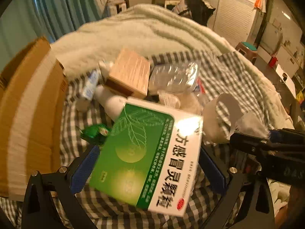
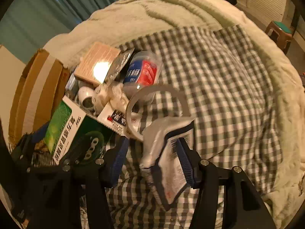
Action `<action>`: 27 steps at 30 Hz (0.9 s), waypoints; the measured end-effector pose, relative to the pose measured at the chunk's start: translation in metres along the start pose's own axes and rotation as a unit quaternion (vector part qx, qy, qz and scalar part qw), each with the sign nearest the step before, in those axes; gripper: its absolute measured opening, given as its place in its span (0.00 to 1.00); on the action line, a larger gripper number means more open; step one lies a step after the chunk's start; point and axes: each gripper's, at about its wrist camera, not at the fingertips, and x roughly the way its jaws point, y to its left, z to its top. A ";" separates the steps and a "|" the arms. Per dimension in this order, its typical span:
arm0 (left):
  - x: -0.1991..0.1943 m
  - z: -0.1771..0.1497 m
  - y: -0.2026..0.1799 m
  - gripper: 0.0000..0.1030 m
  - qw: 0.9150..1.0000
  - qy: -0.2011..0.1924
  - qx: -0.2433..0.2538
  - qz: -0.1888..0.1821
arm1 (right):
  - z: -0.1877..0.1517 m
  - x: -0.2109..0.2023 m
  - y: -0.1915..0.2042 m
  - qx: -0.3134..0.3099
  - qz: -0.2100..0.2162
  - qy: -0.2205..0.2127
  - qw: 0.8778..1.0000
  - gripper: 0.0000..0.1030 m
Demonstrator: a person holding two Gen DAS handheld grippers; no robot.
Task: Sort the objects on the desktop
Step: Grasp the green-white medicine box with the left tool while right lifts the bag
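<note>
A green-and-white medicine box [image 1: 148, 162] is clamped between the blue pads of my left gripper [image 1: 147, 169], tilted above the checked sheet. The right wrist view shows the same box [image 2: 63, 131] at lower left. My right gripper [image 2: 152, 164] stands open over the sheet. A flat silver packet with a white barcode label [image 2: 171, 164] leans on its right pad, and the left pad is clear of it. A translucent tape ring [image 2: 156, 110] hangs from the packet's top. The right gripper [image 1: 253, 143] also shows at the right edge of the left wrist view.
An open cardboard box [image 1: 32, 114] stands at the left. Behind the medicine box lie a wooden box [image 1: 131, 72], a clear plastic bottle [image 1: 173, 76], a white bottle [image 1: 112, 103] and a green wrapper [image 1: 95, 131]. A cream blanket [image 2: 171, 9] borders the checked sheet [image 2: 219, 95].
</note>
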 end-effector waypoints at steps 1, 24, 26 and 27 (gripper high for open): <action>0.006 -0.001 0.000 1.00 1.000 0.009 -0.004 -0.005 | -0.001 0.002 0.002 -0.010 -0.010 -0.003 1.000 0.52; -0.014 -0.013 0.015 0.87 0.990 0.015 -0.136 0.043 | -0.003 -0.008 -0.019 -0.015 -0.038 -0.012 0.999 0.18; -0.023 -0.013 0.013 0.87 0.989 0.009 -0.139 0.042 | -0.003 -0.014 -0.021 -0.012 -0.030 -0.013 0.999 0.18; -0.025 -0.012 0.012 0.86 0.989 0.007 -0.140 0.041 | -0.004 -0.017 -0.022 -0.012 -0.032 -0.015 0.999 0.18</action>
